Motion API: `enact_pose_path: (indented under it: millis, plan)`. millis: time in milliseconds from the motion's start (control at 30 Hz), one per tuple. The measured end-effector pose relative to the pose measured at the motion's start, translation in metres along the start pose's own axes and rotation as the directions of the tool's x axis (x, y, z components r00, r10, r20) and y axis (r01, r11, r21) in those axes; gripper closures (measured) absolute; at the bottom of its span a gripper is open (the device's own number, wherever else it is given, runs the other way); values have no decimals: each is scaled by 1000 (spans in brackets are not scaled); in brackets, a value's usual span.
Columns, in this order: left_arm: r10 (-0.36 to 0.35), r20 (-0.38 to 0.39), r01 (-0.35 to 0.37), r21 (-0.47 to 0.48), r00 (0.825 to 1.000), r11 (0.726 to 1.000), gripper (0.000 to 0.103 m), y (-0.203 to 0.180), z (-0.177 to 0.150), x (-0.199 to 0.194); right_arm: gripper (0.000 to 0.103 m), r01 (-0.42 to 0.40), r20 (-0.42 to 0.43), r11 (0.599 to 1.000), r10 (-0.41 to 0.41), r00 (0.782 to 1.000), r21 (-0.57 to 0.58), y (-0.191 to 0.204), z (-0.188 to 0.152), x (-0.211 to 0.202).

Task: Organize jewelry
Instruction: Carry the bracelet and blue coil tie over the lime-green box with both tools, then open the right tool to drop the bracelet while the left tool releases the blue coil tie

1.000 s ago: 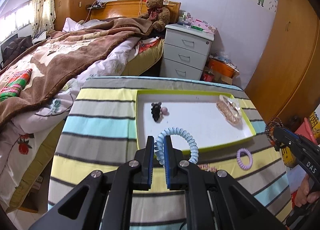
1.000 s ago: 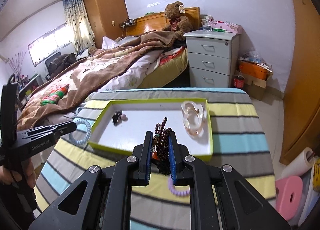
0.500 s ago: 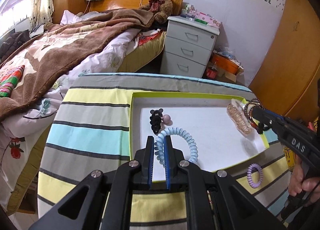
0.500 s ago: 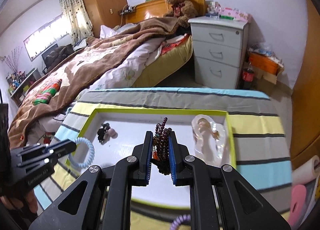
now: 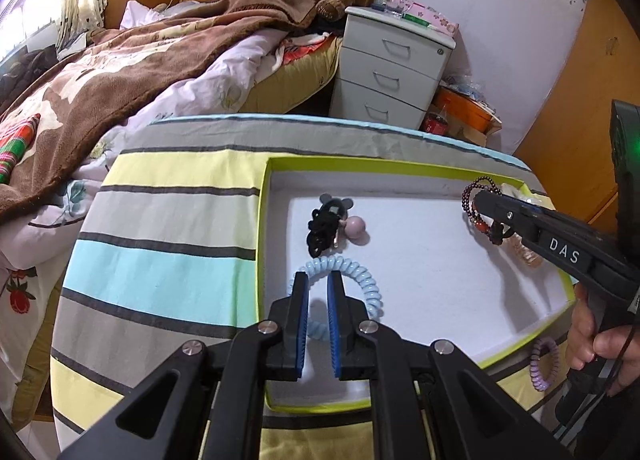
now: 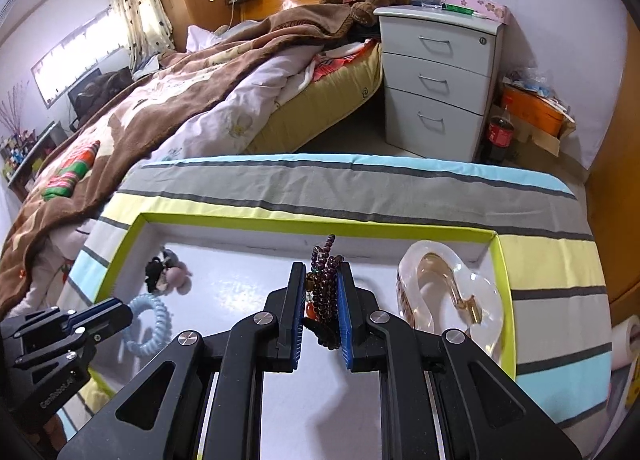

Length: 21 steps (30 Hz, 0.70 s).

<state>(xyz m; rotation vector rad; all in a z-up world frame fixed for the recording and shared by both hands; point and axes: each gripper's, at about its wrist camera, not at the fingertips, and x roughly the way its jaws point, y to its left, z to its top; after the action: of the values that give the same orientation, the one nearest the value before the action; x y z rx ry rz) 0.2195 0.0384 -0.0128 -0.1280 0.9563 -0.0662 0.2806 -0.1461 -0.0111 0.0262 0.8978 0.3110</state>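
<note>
A white tray with a lime rim [image 5: 360, 166] [image 6: 320, 222] lies on the striped cloth. My left gripper [image 5: 318, 280] has parted slightly; the light blue spiral hair tie [image 5: 360, 276] [image 6: 150, 318] lies on the tray floor around its fingertips. My right gripper [image 6: 322, 272] [image 5: 482, 200] is shut on a dark beaded bracelet [image 6: 326, 284] [image 5: 474, 206], held over the tray's right half. A black hair tie with a pink ball [image 5: 332, 222] [image 6: 164, 270] lies in the tray.
A clear amber hair claw [image 6: 448, 296] lies in the tray's right end. A purple spiral hair tie [image 5: 544, 364] lies on the cloth outside the tray's near right corner. A bed and a white drawer unit [image 6: 440, 76] stand beyond the table.
Both grippers moved forward over the tray. My left gripper's jaws have opened a little and the blue hair tie has dropped onto the tray floor. The right gripper still holds the bracelet.
</note>
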Motion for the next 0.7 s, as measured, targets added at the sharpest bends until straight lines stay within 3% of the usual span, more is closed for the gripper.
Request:
enact_pose_path:
  millis: [700]
  plan:
    - [9, -3, -9, 5, 1000, 1000, 93, -4, 1, 1, 87, 83, -20, 996, -83, 996, -16, -4, 4, 14]
